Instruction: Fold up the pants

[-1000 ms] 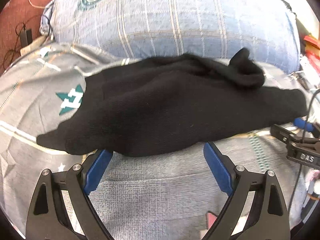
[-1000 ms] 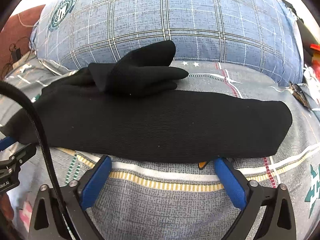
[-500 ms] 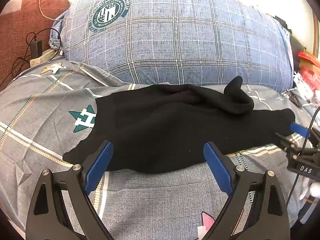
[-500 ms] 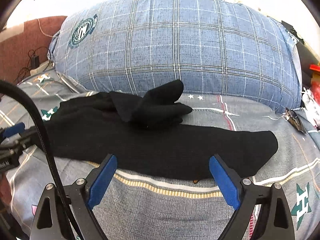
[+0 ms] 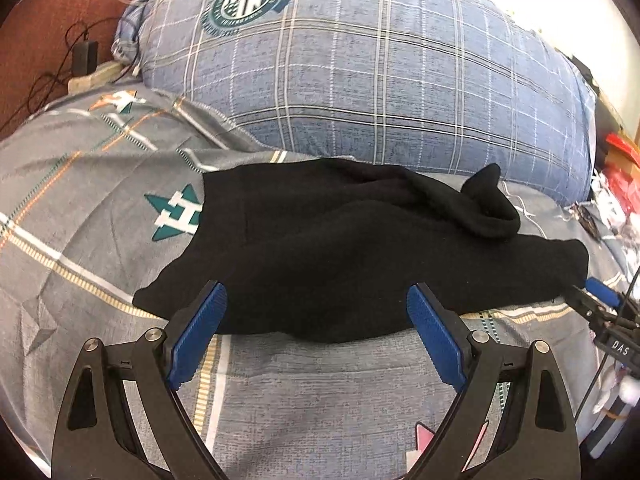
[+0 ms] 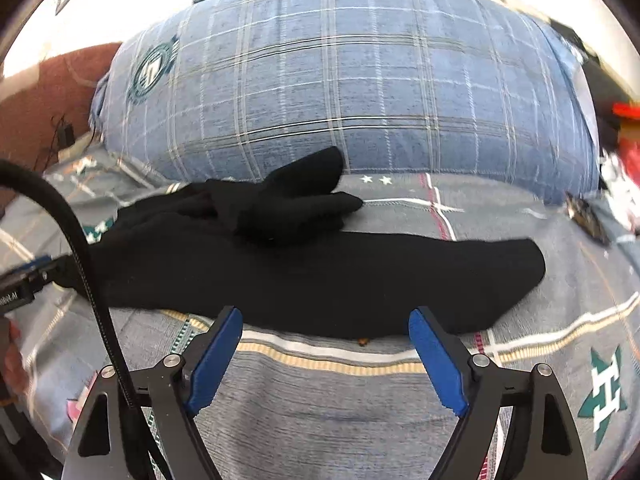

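The black pants [image 5: 340,252] lie in a long folded band across the grey patterned bedcover [image 5: 80,216], with a bunched end [image 5: 488,204] poking up near the big pillow. My left gripper [image 5: 316,300] is open and empty, its fingertips at the near edge of the pants. In the right wrist view the pants [image 6: 320,272] stretch from left to right, with the bunched part [image 6: 296,200] on top. My right gripper [image 6: 324,320] is open and empty at the near edge. The other gripper's tip shows at the right edge of the left view [image 5: 600,308] and the left edge of the right view [image 6: 24,280].
A large blue plaid pillow [image 5: 360,68] stands right behind the pants. A brown headboard with cables and a charger [image 5: 84,56] is at the far left. Red and white clutter [image 5: 620,184] sits beyond the bed's right side. A black cable [image 6: 92,280] crosses the right view.
Both grippers have pulled back and up from the pants over the last second. The pants stay lying on the bed. Both grippers remain open.
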